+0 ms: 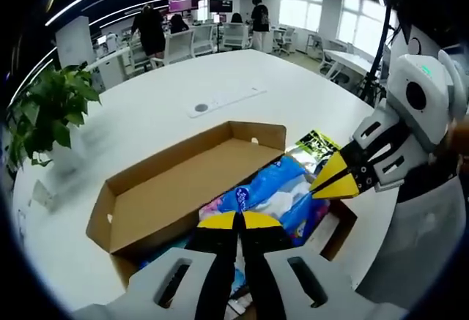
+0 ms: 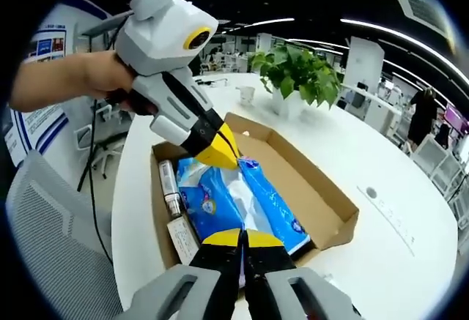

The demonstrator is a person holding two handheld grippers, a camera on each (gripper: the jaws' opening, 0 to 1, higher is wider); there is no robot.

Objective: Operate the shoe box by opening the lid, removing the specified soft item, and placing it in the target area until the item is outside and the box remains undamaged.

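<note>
In the left gripper view, the left gripper (image 1: pixel 236 221) rises from the bottom with its yellow-tipped jaws pressed together, no gap between them. The right gripper (image 1: pixel 331 179) enters from the right, its jaws also closed to a point. In the right gripper view, the right gripper (image 2: pixel 242 238) has its jaws together, and a hand (image 2: pixel 110 78) grips the left gripper (image 2: pixel 220 151), angled downward, tips closed.

The left gripper (image 1: pixel 237 221), jaws together, hangs over the blue soft pack (image 1: pixel 271 195) in the open shoe box (image 1: pixel 183 181); the right gripper (image 1: pixel 338 177) enters from the right.
</note>
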